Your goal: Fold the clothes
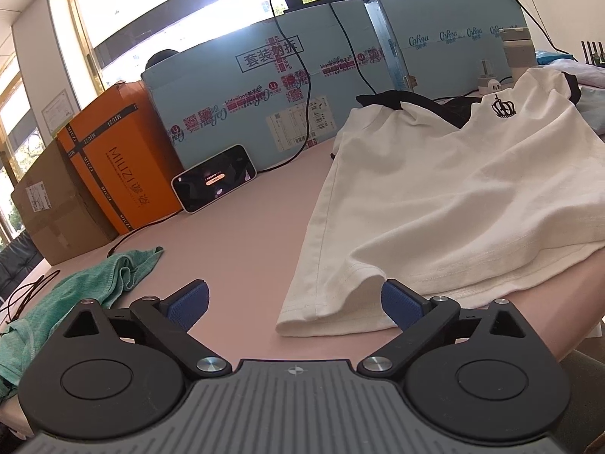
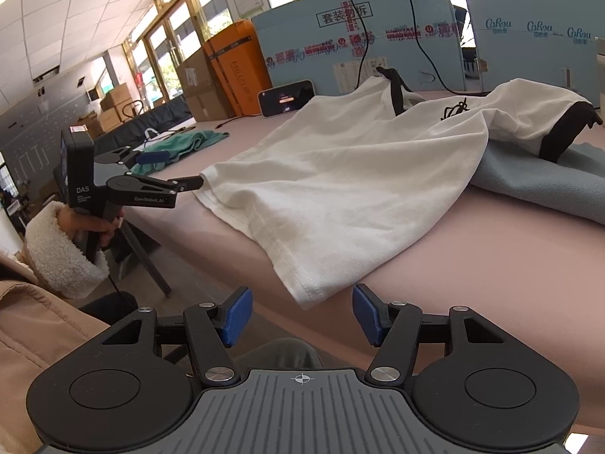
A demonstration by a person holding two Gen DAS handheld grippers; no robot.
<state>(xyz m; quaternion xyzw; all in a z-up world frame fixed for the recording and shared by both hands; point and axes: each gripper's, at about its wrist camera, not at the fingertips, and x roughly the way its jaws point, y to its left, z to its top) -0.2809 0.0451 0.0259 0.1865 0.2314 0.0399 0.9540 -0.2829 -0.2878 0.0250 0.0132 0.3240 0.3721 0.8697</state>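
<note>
You are near the start of this fold, as far as the views show. The white T-shirt (image 1: 465, 196) lies spread on the pink surface (image 1: 245, 227), hem toward you, black-trimmed collar and sleeves at the far end. No panel is turned over yet: the body lies in one loose layer with soft wrinkles, and the hem corners hang at or just over the near edge. Everything is still to do: sleeves in, sides in, body doubled.

Your left gripper (image 1: 295, 302) has its jaws wide apart with nothing between them; the left hem corner lies just in front of it, the right-hand pad close beside the cloth. Your right gripper (image 2: 302, 316) also stands open, about half as wide, the other hem corner drooping just ahead of the gap, not pinched. My reading is that you are lined up to take both hem corners.

The left wrist view gives you the crown logo (image 1: 503, 108) face on, the crumpled green garment (image 1: 75, 302) at the left, and the phone (image 1: 215, 183) propped against the blue boxes (image 1: 264, 87), beside the orange box (image 1: 113, 166).

The right wrist view gives what that one cannot: your own left hand (image 2: 94, 227) in its fleece cuff holding the gripper from the side, and a grey-blue cloth (image 2: 537, 185) lying under the shirt's right side, with the black-cuffed sleeve (image 2: 559, 132) resting on it. That second cloth may drag when you lift, so watch it.
</note>
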